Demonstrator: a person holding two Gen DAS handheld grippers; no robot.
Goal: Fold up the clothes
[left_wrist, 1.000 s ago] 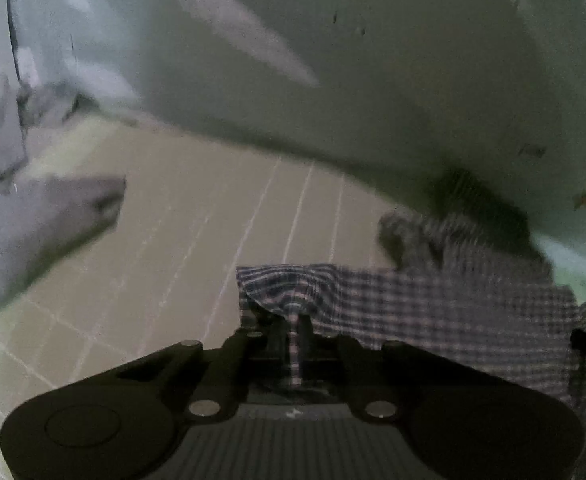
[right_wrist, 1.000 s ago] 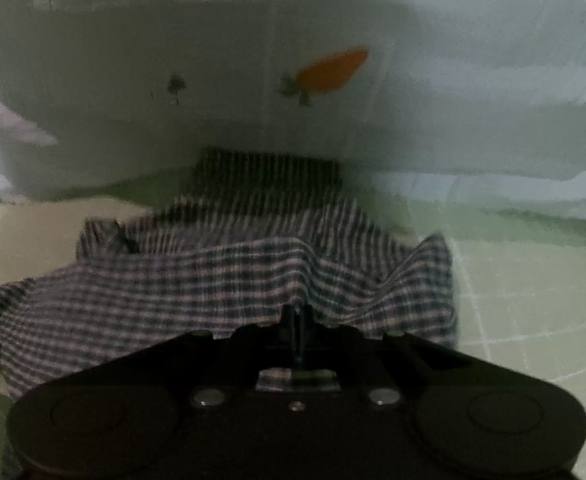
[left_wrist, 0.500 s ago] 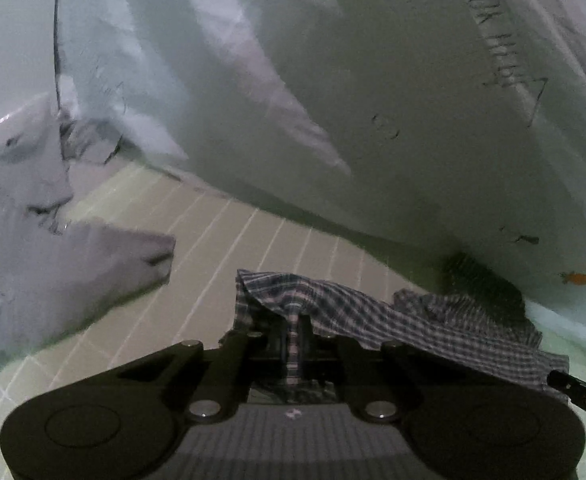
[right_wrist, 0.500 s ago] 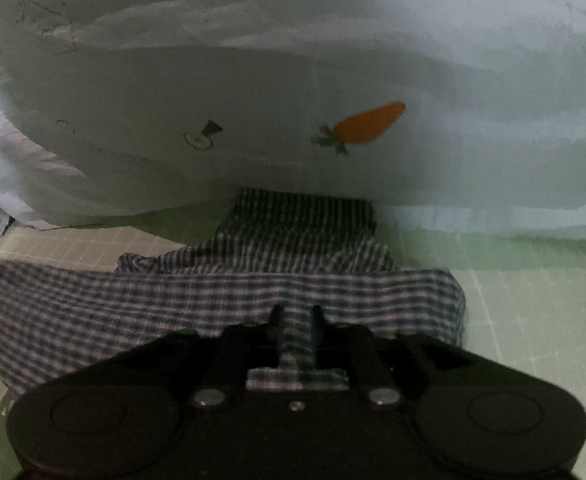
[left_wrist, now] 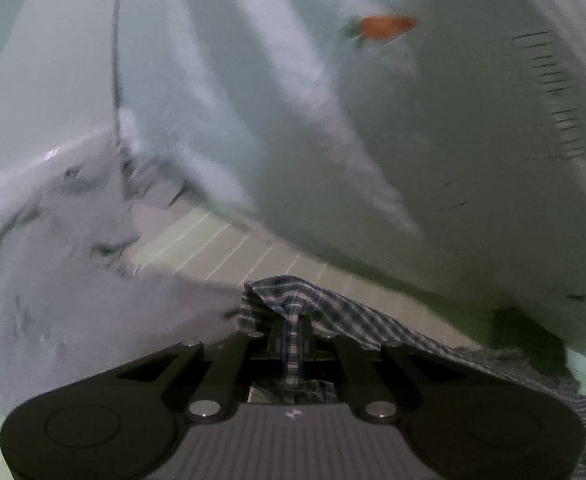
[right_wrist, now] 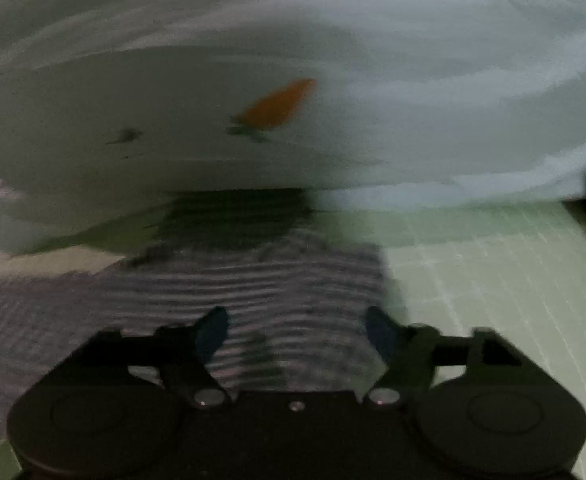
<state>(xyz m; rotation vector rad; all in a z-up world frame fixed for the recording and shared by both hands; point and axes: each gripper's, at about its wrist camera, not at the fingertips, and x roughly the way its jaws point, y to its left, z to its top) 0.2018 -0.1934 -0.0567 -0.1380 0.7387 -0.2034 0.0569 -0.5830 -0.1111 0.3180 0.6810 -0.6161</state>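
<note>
Checked cloth pinched by left gripper; right gripper opening, cloth between jaws.

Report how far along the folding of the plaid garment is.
Done: the plaid garment is spread on the green grid mat. In hand: the left gripper pinches one corner, while the right gripper is opening, its fingers clear of the cloth. Left: no finished fold shows yet.

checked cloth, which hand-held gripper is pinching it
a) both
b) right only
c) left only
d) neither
c: the left hand-held gripper is shut on a fold of the checked cloth, while the right hand-held gripper has its jaws opening, the pads clear of the cloth lying between them.
</note>
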